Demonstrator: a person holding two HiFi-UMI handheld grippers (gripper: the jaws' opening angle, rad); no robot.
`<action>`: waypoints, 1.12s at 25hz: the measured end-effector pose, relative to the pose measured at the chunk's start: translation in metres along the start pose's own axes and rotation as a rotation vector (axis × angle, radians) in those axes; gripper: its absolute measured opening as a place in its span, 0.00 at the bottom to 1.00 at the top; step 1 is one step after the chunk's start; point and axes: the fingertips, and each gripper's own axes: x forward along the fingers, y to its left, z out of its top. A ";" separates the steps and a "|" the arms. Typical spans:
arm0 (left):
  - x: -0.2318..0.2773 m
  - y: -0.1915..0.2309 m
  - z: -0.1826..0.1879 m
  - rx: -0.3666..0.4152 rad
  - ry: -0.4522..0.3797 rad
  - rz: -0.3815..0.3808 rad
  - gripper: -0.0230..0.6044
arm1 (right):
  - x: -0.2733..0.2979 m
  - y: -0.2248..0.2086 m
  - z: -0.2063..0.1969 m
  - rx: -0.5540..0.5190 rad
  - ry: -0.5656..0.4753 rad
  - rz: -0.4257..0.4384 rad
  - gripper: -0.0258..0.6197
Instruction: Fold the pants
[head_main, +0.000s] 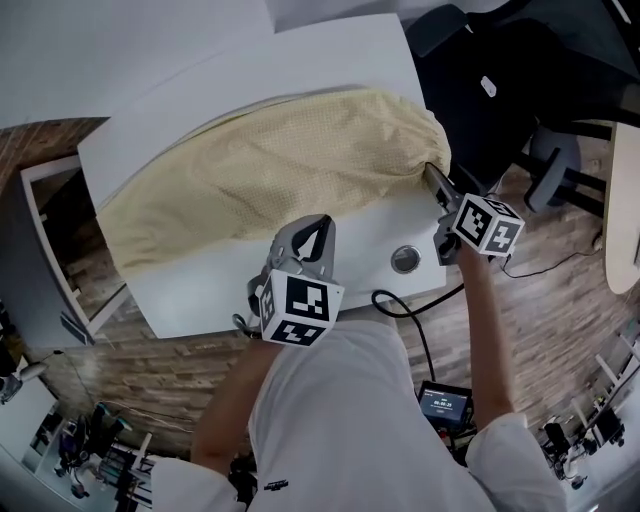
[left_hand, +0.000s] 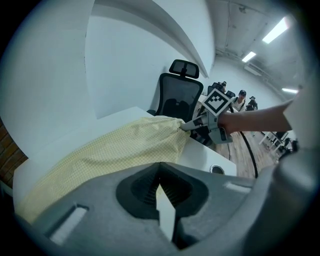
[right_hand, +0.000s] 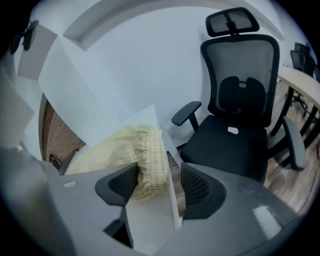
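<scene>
The pants, a pale yellow, finely checked cloth, lie in a long, soft mound across the white desk from its left edge to its right edge. Their gathered, ribbed waistband bunches at the right edge, between the spread jaws of the right claw, which stands released with its pads not pressing on the cloth. The left claw is clenched with nothing in it, over the bare strip along the desk's near edge, just beside the pants' near side.
</scene>
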 end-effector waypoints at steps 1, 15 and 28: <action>0.002 0.000 0.000 0.000 0.005 -0.001 0.04 | 0.004 -0.002 -0.003 -0.026 0.018 -0.012 0.45; 0.022 -0.009 0.006 -0.020 0.044 0.005 0.04 | 0.016 -0.010 -0.011 -0.103 0.170 0.072 0.21; 0.021 -0.003 0.000 -0.020 0.054 0.028 0.04 | -0.009 -0.053 0.000 -0.145 0.158 -0.034 0.19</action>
